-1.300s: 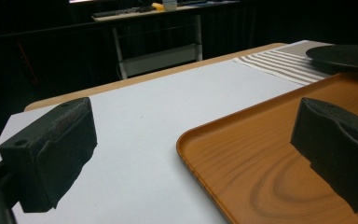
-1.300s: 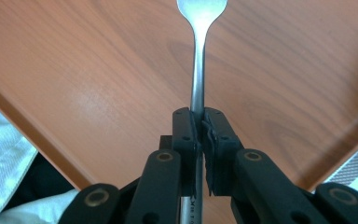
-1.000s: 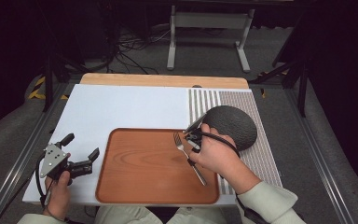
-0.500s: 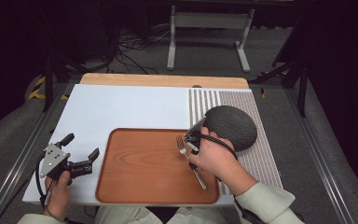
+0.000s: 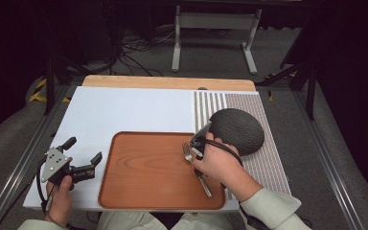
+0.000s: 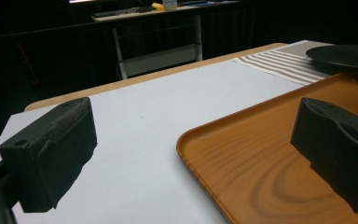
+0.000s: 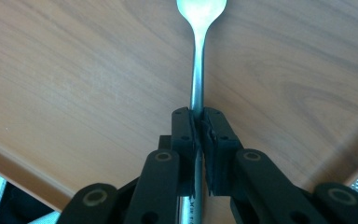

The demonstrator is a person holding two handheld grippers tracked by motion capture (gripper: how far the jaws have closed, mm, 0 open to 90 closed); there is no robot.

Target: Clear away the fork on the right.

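A metal fork [image 5: 196,167] lies slanted over the right part of the brown wooden tray [image 5: 143,177], tines toward the far side. My right gripper [image 5: 196,147] is shut on it, with the person's hand behind it. In the right gripper view the jaws [image 7: 199,116] clamp the fork's stem [image 7: 196,65] over the tray's wood [image 7: 74,70]. Whether the fork touches the tray I cannot tell. My left gripper [image 5: 84,160] is held open just off the tray's left edge, with nothing between its pads [image 6: 51,149]. The tray's rim [image 6: 205,130] runs between the jaws.
A dark round plate [image 5: 237,130] rests on a striped mat [image 5: 268,163] just right of the tray, close behind my right hand. It also appears far right as a dark plate [image 6: 345,56]. A white board [image 5: 124,110] covers the table's left and far side.
My right gripper has slid the fork a little toward the person's side of the tray. The left gripper has stayed still and open.
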